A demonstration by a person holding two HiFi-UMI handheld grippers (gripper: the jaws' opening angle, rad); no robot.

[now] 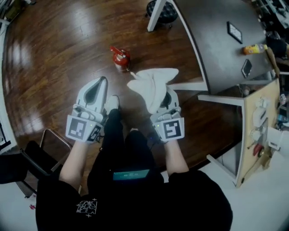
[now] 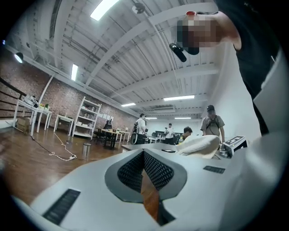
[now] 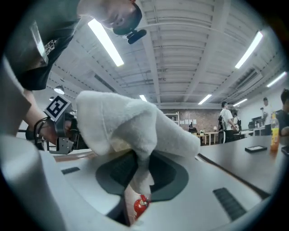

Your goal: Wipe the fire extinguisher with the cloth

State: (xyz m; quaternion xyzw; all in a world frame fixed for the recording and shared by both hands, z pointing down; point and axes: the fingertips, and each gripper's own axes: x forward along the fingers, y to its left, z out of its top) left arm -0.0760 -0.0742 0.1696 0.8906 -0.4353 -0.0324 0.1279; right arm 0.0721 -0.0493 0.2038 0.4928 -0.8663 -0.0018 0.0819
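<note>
A small red fire extinguisher stands upright on the dark wooden floor, ahead of both grippers and clear of them. My right gripper is shut on a white cloth, which bunches over its jaws and hides their tips. In the right gripper view the cloth hangs pinched in the right gripper, and the extinguisher shows through the narrow gap below. My left gripper is held beside it, shut on nothing. The left gripper has its pads together, with the cloth off to its right.
A grey table at the upper right carries a tablet, a phone and an orange bottle. A black stool stands behind the extinguisher. A chair is at lower left, and a wooden board with fittings at right.
</note>
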